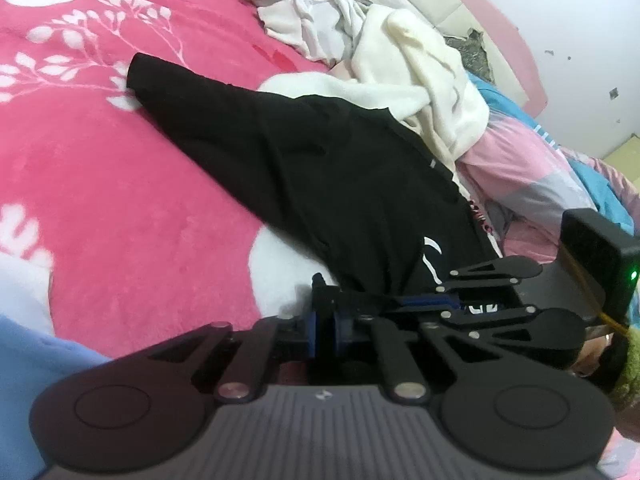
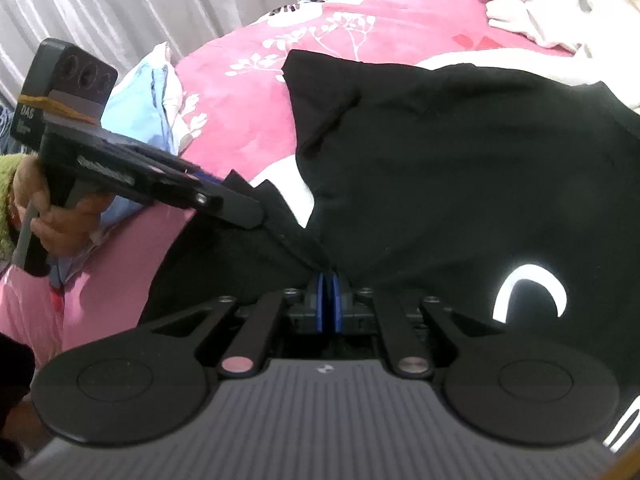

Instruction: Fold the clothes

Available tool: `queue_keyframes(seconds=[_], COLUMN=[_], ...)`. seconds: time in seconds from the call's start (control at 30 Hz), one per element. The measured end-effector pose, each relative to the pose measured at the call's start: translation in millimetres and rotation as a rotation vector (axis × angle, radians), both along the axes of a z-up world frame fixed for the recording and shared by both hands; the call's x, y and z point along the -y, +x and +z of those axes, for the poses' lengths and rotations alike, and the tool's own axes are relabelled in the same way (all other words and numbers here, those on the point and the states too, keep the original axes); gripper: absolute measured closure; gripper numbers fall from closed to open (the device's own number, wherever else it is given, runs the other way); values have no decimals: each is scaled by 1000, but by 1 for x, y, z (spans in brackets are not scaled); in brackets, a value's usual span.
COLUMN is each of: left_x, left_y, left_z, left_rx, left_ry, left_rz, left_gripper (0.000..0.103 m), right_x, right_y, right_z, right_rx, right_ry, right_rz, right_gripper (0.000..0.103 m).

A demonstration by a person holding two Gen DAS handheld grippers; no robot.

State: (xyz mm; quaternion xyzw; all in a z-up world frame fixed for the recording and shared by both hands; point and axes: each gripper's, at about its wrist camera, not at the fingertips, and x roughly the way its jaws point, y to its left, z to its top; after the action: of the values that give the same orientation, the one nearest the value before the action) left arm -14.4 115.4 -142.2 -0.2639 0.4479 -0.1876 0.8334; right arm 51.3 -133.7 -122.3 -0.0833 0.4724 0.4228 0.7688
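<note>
Both grippers' fingers (image 2: 329, 284) pinched on black shirt (image 2: 460, 160); pink blanket (image 1: 120, 200) beneath

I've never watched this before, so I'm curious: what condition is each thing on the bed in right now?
Black shirt: spread out, partly bunched, near edge pinched.
Left tool: shut on the black shirt.
Right tool: shut on the black shirt.
White clothes: crumpled, unfolded heap.
Pink blanket: lying flat under the shirt.
</note>
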Motion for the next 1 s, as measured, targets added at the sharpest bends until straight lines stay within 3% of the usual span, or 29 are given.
queue_keyframes(seconds=[0.07,0.1,0.13,0.2,0.37,0.47,0.57,0.77,1.0], left_x=[-1,-3,-4,-7,-13,-13,-10,-8,-4], left_y=[-6,-9,-12,-17,-17,-18,-18,-15,-15], left_z=[6,9,12,15,9,8,7,8,10], left_rx=[22,29,32,35,-1,1,2,-4,-8], left_ry=[9,6,3,18,35,40,59,83,115], left_rz=[6,10,14,26,54,65,65,69,82], left_gripper=[96,96,96,96,95,95,95,95,94], right_x=[3,10,16,35,110,156,183,192,180], right_y=[5,7,10,13,6,-30,-85,-180,-206], right_z=[4,9,14,30,82,110,118,81,46], right_rx=[-27,-29,-31,-4,118,218,258,300,352], right_ry=[13,27,40,56,63,4,-84,-341,-514], right_rz=[-23,-45,-67,-128,-355,-449,-461,-325,-179], right_gripper=[98,93,80,71,71,71,71,71,71])
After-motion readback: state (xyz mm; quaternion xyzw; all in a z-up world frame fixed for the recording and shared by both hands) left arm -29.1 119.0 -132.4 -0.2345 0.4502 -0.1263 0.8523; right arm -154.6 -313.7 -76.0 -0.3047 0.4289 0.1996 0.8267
